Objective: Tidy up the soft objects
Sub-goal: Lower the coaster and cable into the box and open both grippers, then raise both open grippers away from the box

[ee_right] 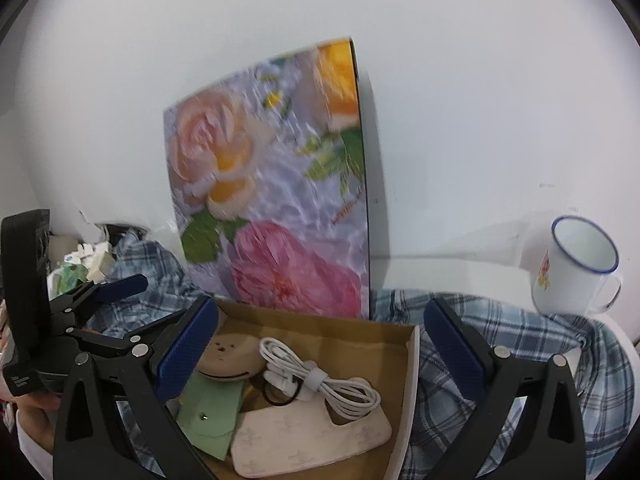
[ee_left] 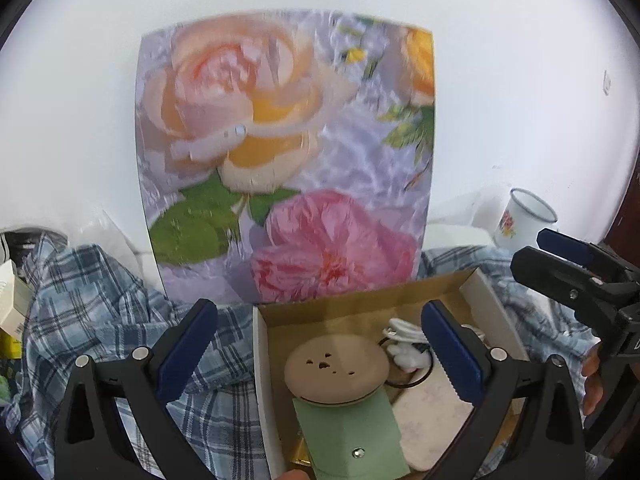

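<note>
Both grippers hang over an open box (ee_right: 320,332), and both sets of fingers are spread wide with nothing held.

Nearest, between the right gripper's (ee_right: 320,356) fingers, lies the box's load. A pale, flat, mottled pad (ee_right: 304,440) sits lowest, its long axis running across from finger to finger. On it rests a coiled white cable (ee_right: 320,376), bundled with a strap, smooth and rubbery. Toward the left finger sits a green pouch (ee_right: 212,420) with a snap, matte like felt or soft leather, and beyond it a round beige disc (ee_right: 230,354) with small holes. A thin black loop, perhaps a hair tie, lies under the cable.

The left gripper (ee_left: 320,352) hovers over the same box from the other side, the disc and pouch straight between its fingers and close below. It looks the nearer of the two to the pouch; the right one is better lined up on the pad and cable.

Around the box, outside both sets of fingers, spreads a plaid cloth (ee_right: 500,344), blue and white, crumpled into soft folds over the bench. This I take as the main soft thing to sort. It lies just beyond the right finger of the right gripper and left of the left gripper's left finger.

Farther back a floral panel (ee_right: 276,208) leans upright against the white wall, behind the box. Off to the right stands an enamel mug (ee_right: 576,268), blue-rimmed, at the cloth's edge.
</note>
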